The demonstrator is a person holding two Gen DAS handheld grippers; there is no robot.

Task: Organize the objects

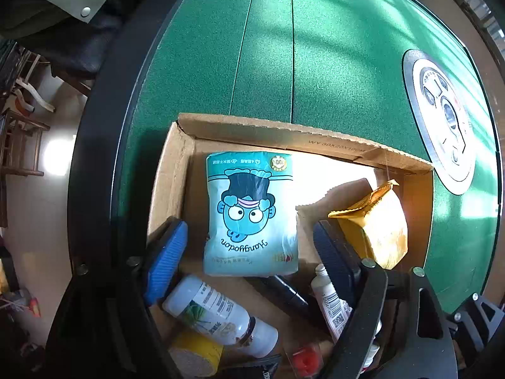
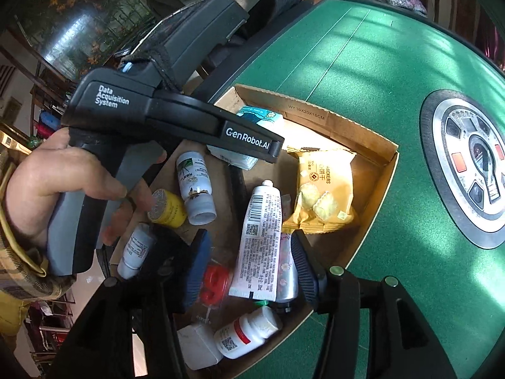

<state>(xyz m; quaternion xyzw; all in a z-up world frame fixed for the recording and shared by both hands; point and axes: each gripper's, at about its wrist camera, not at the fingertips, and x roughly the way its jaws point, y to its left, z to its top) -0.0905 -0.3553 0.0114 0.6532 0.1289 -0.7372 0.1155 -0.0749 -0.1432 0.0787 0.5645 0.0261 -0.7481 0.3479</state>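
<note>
Green felt covers the table [image 1: 268, 47], with a round silver control panel [image 2: 470, 164] set into it beside an open cardboard box [image 1: 277, 132] that holds a jumble of small goods.

From the left wrist view, a teal tissue pack [image 1: 251, 214] printed with a cartoon face lies flat on the box floor, its long axis running from the near side toward the far wall and its print upside down to the camera. The left gripper [image 1: 252, 246] hangs straight above it, jaws spread wide, one blue pad on each side of the pack and neither touching it. A white bottle [image 1: 217, 312] lies on its side just beneath, cap pointing to the lower right, next to a yellow jar [image 1: 195, 353].

The right wrist view shows what the left cannot: the hand [image 2: 63, 189] around the left gripper's grey handle, and the yellow cracker packet [image 2: 322, 189] seen whole, lying flat by the box's right wall. The right gripper [image 2: 249, 262] stands partly open over a white tube [image 2: 262, 240], whose nozzle points toward the far wall; its pads sit either side of the tube and a floral tube [image 2: 288, 268] without clearly pressing on them. A red-capped item [image 2: 214, 284] and a white pill bottle [image 2: 246, 334] lie nearer the camera.
</note>
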